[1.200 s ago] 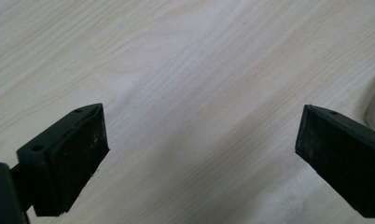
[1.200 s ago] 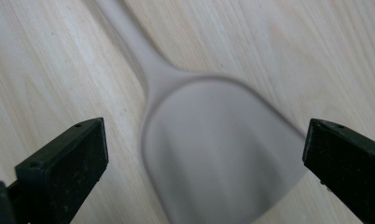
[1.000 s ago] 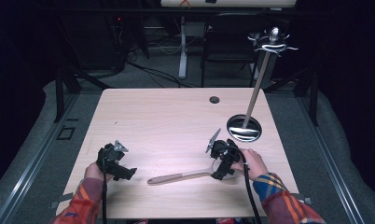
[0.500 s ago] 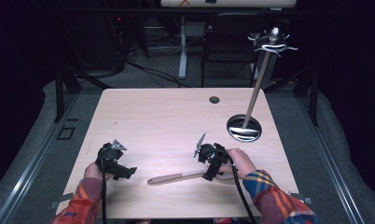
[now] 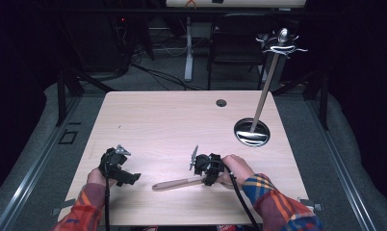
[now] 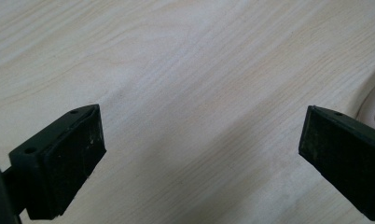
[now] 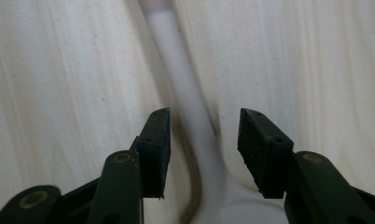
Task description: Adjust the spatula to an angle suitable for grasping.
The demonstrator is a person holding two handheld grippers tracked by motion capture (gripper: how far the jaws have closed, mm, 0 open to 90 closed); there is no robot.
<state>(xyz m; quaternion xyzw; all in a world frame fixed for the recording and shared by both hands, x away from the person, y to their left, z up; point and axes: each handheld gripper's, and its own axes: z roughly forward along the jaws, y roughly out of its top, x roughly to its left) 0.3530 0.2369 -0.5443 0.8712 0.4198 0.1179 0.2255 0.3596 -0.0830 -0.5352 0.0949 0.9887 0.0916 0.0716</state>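
Observation:
A wooden spoon (image 5: 174, 183) lies flat near the table's front edge, its handle pointing left. My right gripper (image 5: 204, 178) is down over its right part. In the right gripper view the pale spoon handle (image 7: 176, 51) runs up between the jaws of the right gripper (image 7: 204, 140), which stands open with a gap on each side of the handle. My left gripper (image 5: 128, 178) rests at the front left of the table. It is wide open over bare wood in the left gripper view (image 6: 202, 154), nothing between its fingers.
A metal stand with a round shiny base (image 5: 251, 132) and a slanted pole topped by hooks (image 5: 282, 44) stands at the right of the table (image 5: 162, 120). A small dark cable hole (image 5: 221, 102) sits near the far edge. A pale rounded edge (image 6: 374, 105) shows beside the left gripper's right jaw.
My right gripper has moved left along the spoon, from beside the stand's base to over the handle near the bowl. The left gripper has stayed put.

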